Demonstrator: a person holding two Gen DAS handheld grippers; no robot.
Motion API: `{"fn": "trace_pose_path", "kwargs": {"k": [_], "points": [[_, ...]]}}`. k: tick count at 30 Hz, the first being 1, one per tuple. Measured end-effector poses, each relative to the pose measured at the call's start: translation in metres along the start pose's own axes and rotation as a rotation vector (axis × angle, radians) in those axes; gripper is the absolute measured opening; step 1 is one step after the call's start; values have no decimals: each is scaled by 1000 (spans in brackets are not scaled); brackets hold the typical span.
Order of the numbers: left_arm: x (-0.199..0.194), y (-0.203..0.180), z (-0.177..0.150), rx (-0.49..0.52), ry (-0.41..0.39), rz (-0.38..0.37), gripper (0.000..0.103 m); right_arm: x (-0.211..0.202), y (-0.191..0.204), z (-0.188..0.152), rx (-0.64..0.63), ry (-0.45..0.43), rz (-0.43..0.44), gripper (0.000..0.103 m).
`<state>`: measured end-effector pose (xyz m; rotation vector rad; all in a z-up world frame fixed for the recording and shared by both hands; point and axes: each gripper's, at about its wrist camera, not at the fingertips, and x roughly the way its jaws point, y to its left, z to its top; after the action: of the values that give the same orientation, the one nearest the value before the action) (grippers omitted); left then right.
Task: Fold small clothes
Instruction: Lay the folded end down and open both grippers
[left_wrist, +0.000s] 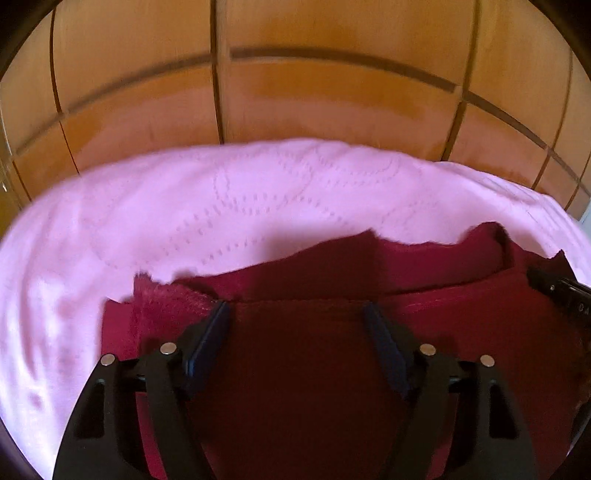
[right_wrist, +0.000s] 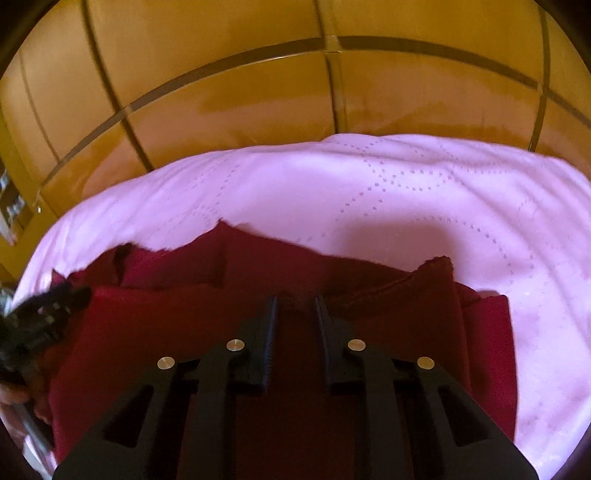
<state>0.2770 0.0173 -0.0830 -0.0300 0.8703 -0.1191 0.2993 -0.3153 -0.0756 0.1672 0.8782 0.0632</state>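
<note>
A dark red garment (left_wrist: 306, 354) lies on a pink quilted bedspread (left_wrist: 221, 199), with a folded layer across its near part. My left gripper (left_wrist: 297, 310) is open, fingers wide apart just above the fold's edge, holding nothing. The garment also shows in the right wrist view (right_wrist: 184, 317). My right gripper (right_wrist: 295, 304) hovers over the fold's edge with a narrow gap between its fingers, open and holding nothing. The other gripper shows at the right edge of the left view (left_wrist: 561, 291) and at the left edge of the right view (right_wrist: 40, 314).
The pink bedspread (right_wrist: 406, 192) covers the bed beyond and beside the garment. Behind the bed stands an orange-brown wooden panelled wall or wardrobe (left_wrist: 295, 92).
</note>
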Motion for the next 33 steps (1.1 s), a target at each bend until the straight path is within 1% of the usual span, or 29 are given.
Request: {"fn": "trace_pose_path", "kwargs": {"k": [2,6,11,13,14,15,16,18,20,21,22,23,24,25,29,33], "points": [[2,2,1,-5,1,-13,77,5,-6,-3,23,-18,22,19],[2,1,-2,4,-2,-14,81,5,-12,-8,50,-40,53,19],[-1,0,-3,5,6,-30,84,2,-9,-9,39,-76,48,19],[-7,3,2,4,19,-56,87,-10,-12,-8,49,-112,65,19],[-14,5,3,11,25,-67,87,-17,-13,-8,56,-129,57,19],[-21,7,3,21,16,-63,88,-26,-15,-8,65,-152,47,19],[-28,11,2,30,-2,-42,88,-36,-18,-8,70,-165,47,19],[-34,19,1,45,-15,20,89,-41,-19,-8,46,-137,28,19],[-29,28,-1,47,4,58,90,-35,-19,-9,-7,-84,-54,19],[-21,34,-4,47,27,98,93,-29,-24,-11,-18,-59,-92,19],[-13,39,-6,35,52,108,95,-22,-29,-12,1,-42,-95,19],[-6,46,-9,-4,70,69,98,-18,-39,-14,57,-50,-56,19],[-4,52,-10,-29,65,45,99,-17,-42,-15,80,-65,-46,19],[-4,53,-10,-35,66,38,99,-15,-42,-15,88,-74,-49,19],[-4,51,-11,-26,59,47,100,-15,-31,-17,35,-87,-111,19],[-11,52,-13,-29,39,52,100,-16,-37,-18,63,-99,-76,19]]}}
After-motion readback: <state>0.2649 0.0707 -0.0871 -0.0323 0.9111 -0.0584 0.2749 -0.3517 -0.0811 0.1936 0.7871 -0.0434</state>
